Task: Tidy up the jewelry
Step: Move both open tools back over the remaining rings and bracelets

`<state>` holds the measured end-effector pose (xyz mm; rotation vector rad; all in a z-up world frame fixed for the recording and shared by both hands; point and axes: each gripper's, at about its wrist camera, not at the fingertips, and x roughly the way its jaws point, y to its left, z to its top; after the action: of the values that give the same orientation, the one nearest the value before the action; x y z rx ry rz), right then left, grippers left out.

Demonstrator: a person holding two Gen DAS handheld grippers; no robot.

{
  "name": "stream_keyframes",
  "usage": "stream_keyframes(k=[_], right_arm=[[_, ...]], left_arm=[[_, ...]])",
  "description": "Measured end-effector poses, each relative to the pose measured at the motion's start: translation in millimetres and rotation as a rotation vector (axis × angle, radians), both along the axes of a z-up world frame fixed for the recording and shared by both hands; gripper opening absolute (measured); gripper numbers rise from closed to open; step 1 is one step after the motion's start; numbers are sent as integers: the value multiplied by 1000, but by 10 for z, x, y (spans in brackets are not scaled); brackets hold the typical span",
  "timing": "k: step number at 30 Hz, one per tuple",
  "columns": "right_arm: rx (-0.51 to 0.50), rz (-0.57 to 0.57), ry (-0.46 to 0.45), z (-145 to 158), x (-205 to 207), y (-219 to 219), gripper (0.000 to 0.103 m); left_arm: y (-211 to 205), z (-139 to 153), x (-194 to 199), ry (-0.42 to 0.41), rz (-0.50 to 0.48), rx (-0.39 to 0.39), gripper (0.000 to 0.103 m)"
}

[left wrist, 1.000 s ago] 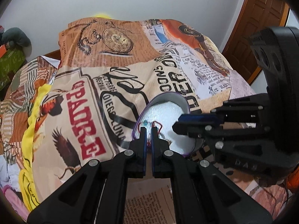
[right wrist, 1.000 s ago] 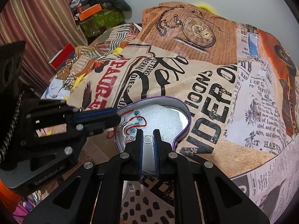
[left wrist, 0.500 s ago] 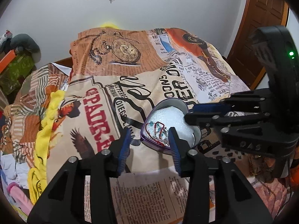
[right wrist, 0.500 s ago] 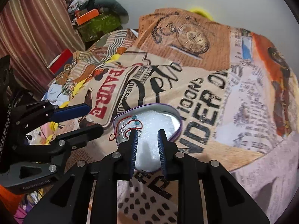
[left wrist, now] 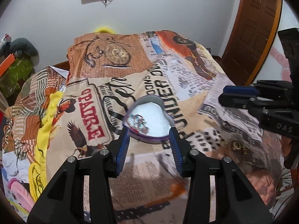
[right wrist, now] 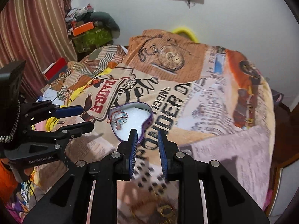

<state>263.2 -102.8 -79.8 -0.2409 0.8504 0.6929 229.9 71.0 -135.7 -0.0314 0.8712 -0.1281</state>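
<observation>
box: purple heart-shaped tin with white foam lining on the bed's newspaper-print blanket, mid-scene
inside: red-cord beaded jewelry, left lobe
left gripper: fingers spread, empty
right gripper: fingers apart, empty
next: probably near gold pieces; pinch one only, lift clear of fabric

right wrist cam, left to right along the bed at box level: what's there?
left gripper → heart-shaped box with the red string jewelry at its left end → orange car print on the bedspread.
</observation>
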Motion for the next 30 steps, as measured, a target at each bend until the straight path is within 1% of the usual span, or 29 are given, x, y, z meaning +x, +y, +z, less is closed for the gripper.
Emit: stream_keyframes(k=[4,8,12,15,17,22,23,26,29,30], right_arm=[[4,-23,-11,32,-123,-246,21],[-15,-48,-30,10,-213,-433,21],[-22,-74,-10,-75,-234,-640,21],[-24,-94,11,-142,-222,-774,21],[-19,-101,29,-199,-216,-863,21],[-18,-101,64,-343,-206,-951,21],[-21,-102,64,-367,-214,-962,21],[-33,-92,73,-459,-217,-962,21],[-39,-81,87,-533,-198,-946,21],[-42,-79,92,-560,-186,-939,21]], left_arm=[[-203,11,-75,8,-29,6,44],[-432,-9,-119,22,-69,7,44],[-656,-59,-130,47,-111,3,44],[-812,-144,-96,79,-147,-1,44],[-918,-217,-70,99,-168,10,44],[-1122,-398,-13,115,-203,66,44],[-1140,-430,3,124,-205,68,44],[-1162,-516,60,148,-208,45,39],[-1169,-519,77,147,-221,20,38],[-1179,-521,84,148,-228,16,37]])
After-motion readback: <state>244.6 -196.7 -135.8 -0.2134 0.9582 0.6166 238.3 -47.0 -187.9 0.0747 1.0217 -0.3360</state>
